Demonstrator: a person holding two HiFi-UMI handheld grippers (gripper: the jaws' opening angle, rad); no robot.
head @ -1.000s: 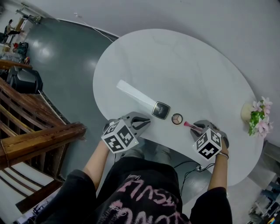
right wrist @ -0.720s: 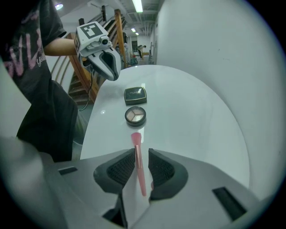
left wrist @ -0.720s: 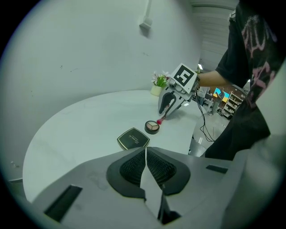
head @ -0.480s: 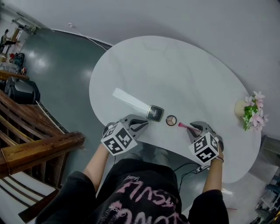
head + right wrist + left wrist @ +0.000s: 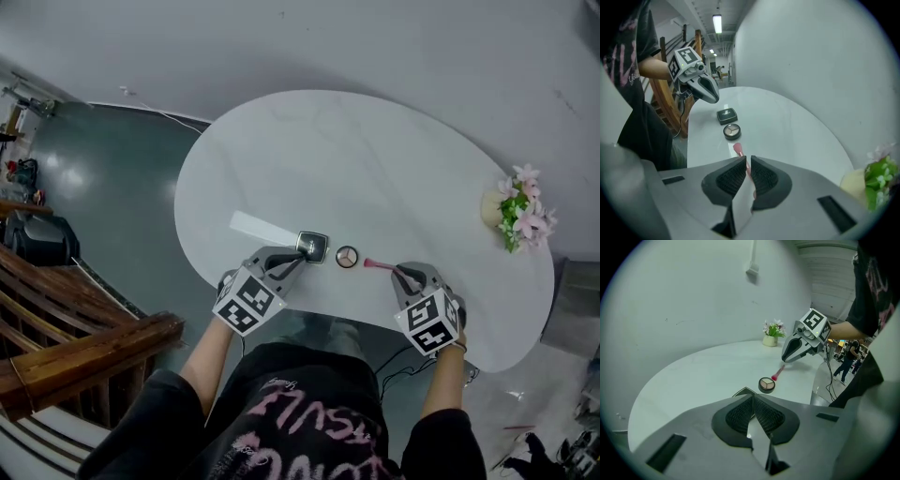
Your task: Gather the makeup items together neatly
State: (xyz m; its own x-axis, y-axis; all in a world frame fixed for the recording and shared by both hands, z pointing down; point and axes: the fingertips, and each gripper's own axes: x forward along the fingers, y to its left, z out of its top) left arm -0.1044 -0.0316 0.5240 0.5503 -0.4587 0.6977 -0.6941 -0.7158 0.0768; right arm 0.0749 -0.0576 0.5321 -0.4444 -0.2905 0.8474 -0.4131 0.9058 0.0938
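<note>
Three makeup items lie in a row near the front edge of the white table (image 5: 375,159): a black square compact (image 5: 314,247), a round eyeshadow pan (image 5: 347,256) and a pink brush (image 5: 378,265). My left gripper (image 5: 300,259) is shut and empty, its tip right beside the black compact (image 5: 744,391). My right gripper (image 5: 401,274) has its jaws closing on the handle of the pink brush (image 5: 738,150), which runs between the pads (image 5: 761,176). In the left gripper view the round pan (image 5: 766,384) and the brush (image 5: 778,372) lie beyond the jaws.
A small pot of pink flowers (image 5: 511,211) stands at the table's far right. A bright glare streak (image 5: 261,228) lies left of the compact. Wooden stair rails (image 5: 84,347) and grey floor are to the left. A cable (image 5: 412,361) hangs below the front edge.
My right gripper's jaws have narrowed around the pink brush handle. My left gripper has drawn closer to the black compact. The head view has shifted, so the table sits higher and more to the left.
</note>
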